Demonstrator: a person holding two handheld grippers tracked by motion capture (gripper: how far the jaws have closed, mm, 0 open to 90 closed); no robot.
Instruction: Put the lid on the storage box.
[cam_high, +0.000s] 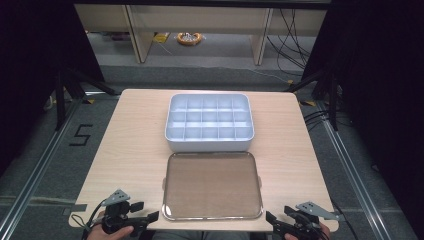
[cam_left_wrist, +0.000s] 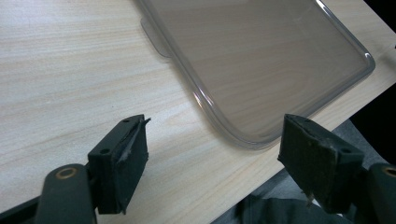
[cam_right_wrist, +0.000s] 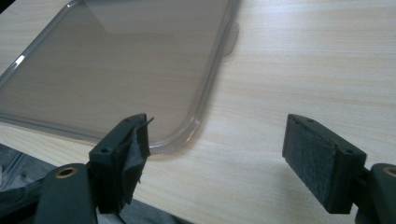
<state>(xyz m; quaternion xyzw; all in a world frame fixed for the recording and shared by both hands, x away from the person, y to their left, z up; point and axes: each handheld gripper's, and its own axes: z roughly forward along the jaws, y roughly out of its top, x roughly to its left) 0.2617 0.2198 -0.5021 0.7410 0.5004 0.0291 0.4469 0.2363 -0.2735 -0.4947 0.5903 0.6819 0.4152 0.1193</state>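
The work is just getting going, I think, and nothing is being held or moved. The clear lid (cam_high: 212, 186) is lying flat on the wooden table (cam_high: 135, 150), just in front of the white box (cam_high: 209, 122) with many little empty pockets. The lid is not sitting on the box, so picking it up and putting it on top looks like the job that is waiting. The left gripper (cam_high: 150, 218) is hanging at the near edge of the table, just beside the lid's near left corner and not touching it. In the left gripper view that corner is lying between and a little past the jaws, which are standing wide apart with nothing in them. The right gripper (cam_high: 272, 220) is waiting the same way by the near right corner. Its jaws are spread wide too, and they are pinching nothing. In the right gripper view the lid's corner (cam_right_wrist: 187, 130) is sitting near one of the jaws.
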